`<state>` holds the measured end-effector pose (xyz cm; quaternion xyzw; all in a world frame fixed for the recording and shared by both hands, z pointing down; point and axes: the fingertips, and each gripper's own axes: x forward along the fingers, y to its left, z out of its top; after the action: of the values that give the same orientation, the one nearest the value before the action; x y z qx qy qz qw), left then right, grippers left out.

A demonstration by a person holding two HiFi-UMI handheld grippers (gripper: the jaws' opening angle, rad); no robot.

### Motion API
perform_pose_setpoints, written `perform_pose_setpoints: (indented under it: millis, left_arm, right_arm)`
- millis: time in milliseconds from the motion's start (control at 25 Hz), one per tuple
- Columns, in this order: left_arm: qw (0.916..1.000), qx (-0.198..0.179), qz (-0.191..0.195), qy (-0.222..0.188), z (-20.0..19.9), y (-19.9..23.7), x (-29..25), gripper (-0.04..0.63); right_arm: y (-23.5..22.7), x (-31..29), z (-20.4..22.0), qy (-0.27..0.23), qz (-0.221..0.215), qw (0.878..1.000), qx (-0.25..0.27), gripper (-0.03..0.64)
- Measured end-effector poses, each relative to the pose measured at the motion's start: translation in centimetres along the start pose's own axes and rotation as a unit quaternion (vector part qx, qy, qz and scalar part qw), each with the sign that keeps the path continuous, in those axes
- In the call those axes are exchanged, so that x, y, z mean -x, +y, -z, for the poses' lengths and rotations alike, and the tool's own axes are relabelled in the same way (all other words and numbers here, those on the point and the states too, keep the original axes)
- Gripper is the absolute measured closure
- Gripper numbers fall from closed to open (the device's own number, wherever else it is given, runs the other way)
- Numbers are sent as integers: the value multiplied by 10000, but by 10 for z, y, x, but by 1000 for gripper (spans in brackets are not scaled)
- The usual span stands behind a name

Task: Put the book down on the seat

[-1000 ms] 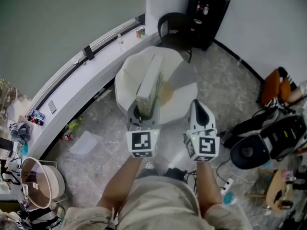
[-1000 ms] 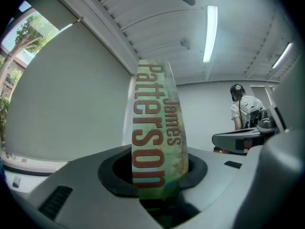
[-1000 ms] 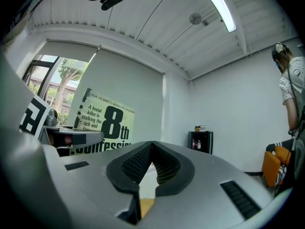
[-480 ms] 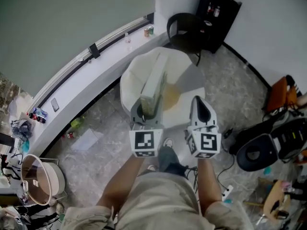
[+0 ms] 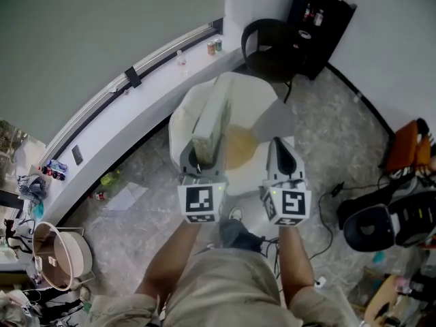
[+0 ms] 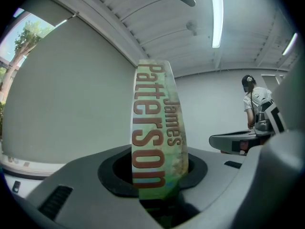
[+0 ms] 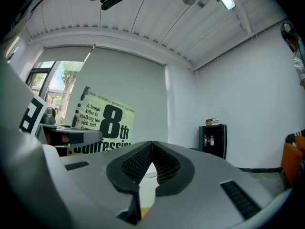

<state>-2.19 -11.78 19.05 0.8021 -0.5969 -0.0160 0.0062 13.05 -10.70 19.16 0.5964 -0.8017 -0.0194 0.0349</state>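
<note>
The book (image 5: 211,118), a thick paperback with a green spine, stands on edge above the white round seat (image 5: 262,107). My left gripper (image 5: 202,158) is shut on its near end. In the left gripper view the spine (image 6: 157,132) rises straight up between the jaws of my left gripper (image 6: 157,178). My right gripper (image 5: 282,145) hovers beside it over the seat's near right edge, shut with nothing in it. The jaws of my right gripper (image 7: 151,146) meet at their tips in the right gripper view. That view also shows the book's cover (image 7: 102,123) off to the left.
A black chair (image 5: 272,43) and a black shelf unit (image 5: 327,12) stand behind the seat. A long white ledge (image 5: 136,107) with cans runs along the left. Bags and cables (image 5: 381,223) lie on the floor at right. A person (image 6: 255,104) stands far off.
Both grippers have moved forward towards the seat, the book still held upright in the left one. A shoe of the person holding them has come into view below.
</note>
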Motion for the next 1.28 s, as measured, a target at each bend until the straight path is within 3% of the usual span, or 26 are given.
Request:
perform_pose_setpoints:
  millis: [280, 520, 680, 880, 1280]
  left_arm:
    - [9996, -40, -146, 218, 17, -12, -82, 433]
    - [9992, -102, -219, 331, 39, -22, -113, 433]
    - [9987, -13, -348, 384, 41, -19, -147, 433]
    - [9977, 69, -433, 518, 46, -2, -163, 433]
    - [9952, 274, -492, 796, 98, 58, -196, 433]
  right_arm:
    - [-61, -62, 17, 147, -38, 9995, -287, 612]
    - [-97, -78, 22, -144, 20, 9990, -418, 612]
    - [-123, -108, 23, -18, -24, 9988, -482, 612]
    - [-116, -135, 24, 163, -136, 9987, -470, 612]
    - [-67, -202, 56, 463, -427, 9978, -180, 612]
